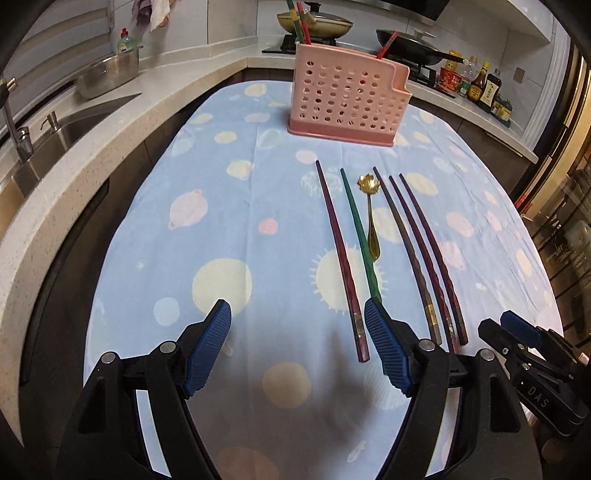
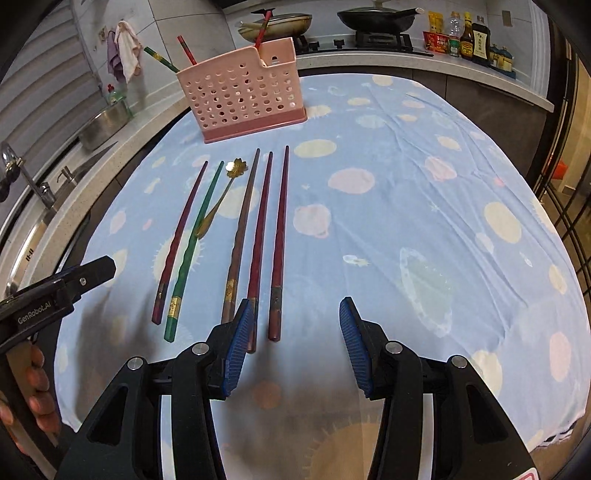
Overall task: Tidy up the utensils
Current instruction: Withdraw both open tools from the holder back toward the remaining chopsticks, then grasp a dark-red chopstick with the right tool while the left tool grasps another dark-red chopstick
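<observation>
blue planet-print cloth (image 1: pixel 229 229), kitchen counter (image 1: pixel 110 122), sink (image 1: pixel 55 133), stove pans (image 2: pixel 376 18)

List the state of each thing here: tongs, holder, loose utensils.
Left tongs: open, empty.
Right tongs: open, empty.
Pink perforated plastic utensil holder: upright, three chopsticks inside.
Green chopstick: flat on cloth.
Gold flower-bowl spoon: flat on cloth, beside the green chopstick.
Four dark red-brown chopsticks: flat on cloth.
</observation>
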A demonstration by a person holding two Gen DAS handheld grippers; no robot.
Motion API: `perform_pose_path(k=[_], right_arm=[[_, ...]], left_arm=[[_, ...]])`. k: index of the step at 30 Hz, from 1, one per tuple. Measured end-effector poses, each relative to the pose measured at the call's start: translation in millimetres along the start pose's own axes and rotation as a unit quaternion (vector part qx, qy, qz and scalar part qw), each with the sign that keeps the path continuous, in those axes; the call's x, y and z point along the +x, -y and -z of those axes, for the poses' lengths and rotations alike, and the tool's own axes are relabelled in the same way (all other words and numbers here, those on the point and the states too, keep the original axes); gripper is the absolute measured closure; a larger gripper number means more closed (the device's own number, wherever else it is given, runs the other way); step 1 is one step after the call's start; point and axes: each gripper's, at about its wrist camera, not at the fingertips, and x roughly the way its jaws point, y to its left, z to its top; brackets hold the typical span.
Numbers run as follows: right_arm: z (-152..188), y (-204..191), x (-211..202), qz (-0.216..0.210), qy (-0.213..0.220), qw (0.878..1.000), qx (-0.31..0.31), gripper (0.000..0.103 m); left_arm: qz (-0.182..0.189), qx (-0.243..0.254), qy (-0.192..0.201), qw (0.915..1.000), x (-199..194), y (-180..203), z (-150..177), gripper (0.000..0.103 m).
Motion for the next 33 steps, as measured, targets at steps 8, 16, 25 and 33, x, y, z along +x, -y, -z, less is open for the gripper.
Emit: perform_pose_path(k=[8,16,25,33], right_arm=[[-1,-4,13,-0.002,-0.010,1.000,-0.008,0.064],[-2,-7,24,-0.002,-0.019,1.000,-0.013,0.077],[1,-5,27,0.004,-0.018,1.000,-0.018,0.090],[6,-2,24,0.005,-0.018,1.000,-0.018,0.096]], left_arm=[[0.003,0.007,-0.015,0.9999,12,8,5,0.032],[0.001,0.015,-0.030,0.9994,26,14,9,0.032],[0.000,0.017,-0.042,0.9990,37,13,14,0.033],[-0.009,0.035,-0.037,0.9986,42,24,15,0.035]])
